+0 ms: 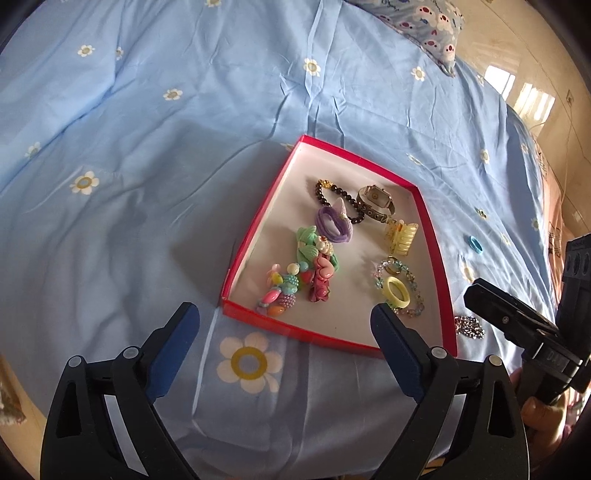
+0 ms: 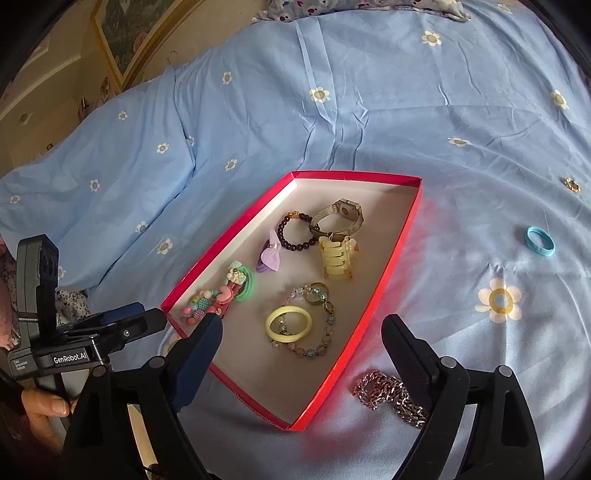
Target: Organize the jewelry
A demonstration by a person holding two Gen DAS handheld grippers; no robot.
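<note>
A red shallow box (image 1: 255, 229) (image 2: 388, 266) lies on the blue bedspread. It holds a watch (image 2: 338, 218), a dark bead bracelet (image 2: 291, 229), a yellow claw clip (image 2: 336, 258), a purple hair tie (image 1: 332, 225), a yellow ring (image 2: 289, 325), a glass bead bracelet (image 2: 325, 343) and colourful clips (image 1: 295, 280). A silver chain (image 2: 391, 398) (image 1: 469, 326) lies outside the box by its near right corner. A blue hair band (image 2: 539, 242) (image 1: 474, 244) and a small gold ring (image 2: 572, 184) lie further right. My left gripper (image 1: 284, 343) is open and empty before the box. My right gripper (image 2: 303, 354) is open and empty above the box's near end.
A patterned pillow (image 1: 424, 22) lies at the head of the bed. The bed's edge and floor show at the right of the left wrist view (image 1: 554, 110). A framed picture (image 2: 129, 33) leans at the wall.
</note>
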